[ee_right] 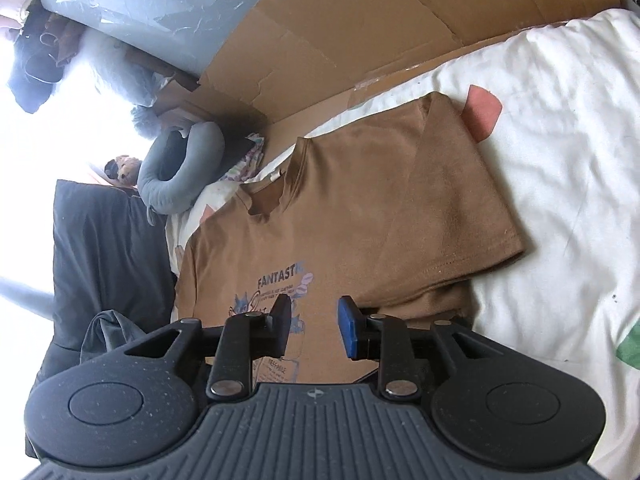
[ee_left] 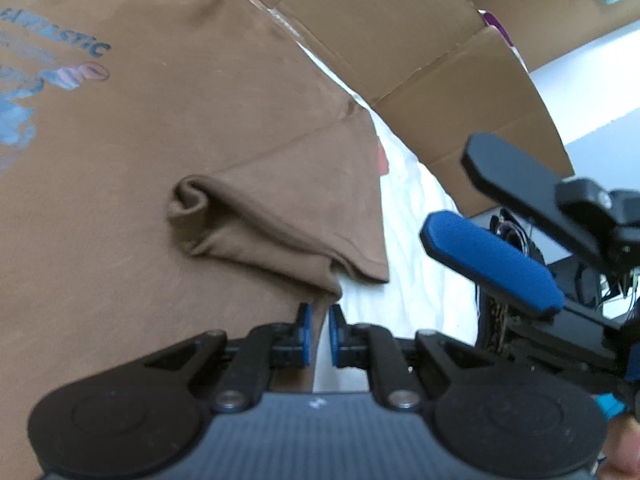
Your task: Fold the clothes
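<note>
Shirt (ee_right: 360,216): lay flat on the white bed (ee_right: 560,160), print side up, in the middle of the right view; filled the left half of the left view.

Sleeve (ee_left: 304,208): spread out to the side, at the middle of the left view, with a rolled bump at the armpit; hem toward the lower right.

Left gripper (ee_left: 319,330): low in the middle of its frame, pads nearly closed, a thin strip of the shirt's side edge between them; looked pinched, but could not tell for sure.

Right gripper (ee_right: 314,326): fingers apart, nothing between them, above the print at the lower middle of its frame.

Which way: shirt ran long from the bottom of the right view up to the collar (ee_right: 276,196) near the middle; collar far from both grippers.

Nearer: left gripper, right at the side edge just under the sleeve.

Stage: sleeve out flat and body unfolded; would fit a shirt just laid out, or one opened up again.

Only in left view: the bump, and the right gripper's blue pad at the right edge.

Only in right view: collar, whole print, cardboard (ee_right: 400,20) at the top.
</note>
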The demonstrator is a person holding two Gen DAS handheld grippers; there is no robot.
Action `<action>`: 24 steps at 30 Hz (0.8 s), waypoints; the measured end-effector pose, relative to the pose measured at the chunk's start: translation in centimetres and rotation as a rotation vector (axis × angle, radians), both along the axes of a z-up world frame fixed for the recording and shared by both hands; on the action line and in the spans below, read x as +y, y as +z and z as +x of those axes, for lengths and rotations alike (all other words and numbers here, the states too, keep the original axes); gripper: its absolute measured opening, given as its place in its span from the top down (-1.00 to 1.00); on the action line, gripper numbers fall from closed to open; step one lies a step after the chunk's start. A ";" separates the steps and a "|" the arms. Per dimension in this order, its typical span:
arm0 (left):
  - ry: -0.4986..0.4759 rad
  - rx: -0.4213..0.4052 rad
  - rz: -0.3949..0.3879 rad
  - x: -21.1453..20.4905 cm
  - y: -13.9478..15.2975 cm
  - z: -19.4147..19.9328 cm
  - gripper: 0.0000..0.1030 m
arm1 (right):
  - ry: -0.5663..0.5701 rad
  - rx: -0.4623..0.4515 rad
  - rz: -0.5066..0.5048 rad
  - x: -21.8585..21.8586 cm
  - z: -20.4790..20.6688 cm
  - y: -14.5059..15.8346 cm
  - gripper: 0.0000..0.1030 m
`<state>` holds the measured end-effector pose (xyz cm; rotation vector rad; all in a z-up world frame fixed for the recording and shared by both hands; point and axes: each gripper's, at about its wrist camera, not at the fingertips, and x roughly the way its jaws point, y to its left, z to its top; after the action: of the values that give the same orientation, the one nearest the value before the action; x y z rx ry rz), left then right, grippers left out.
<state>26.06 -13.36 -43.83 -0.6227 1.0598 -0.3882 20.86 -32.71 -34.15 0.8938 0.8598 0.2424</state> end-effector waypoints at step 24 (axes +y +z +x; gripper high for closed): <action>-0.127 -0.086 0.397 4.7 4.1 0.8 0.21 | -0.015 0.104 -0.253 -0.7 -1.7 -4.6 0.46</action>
<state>26.87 -8.63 -39.72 -0.1842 1.0592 -0.3001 19.20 -33.44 -38.78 0.6804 0.9559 0.0715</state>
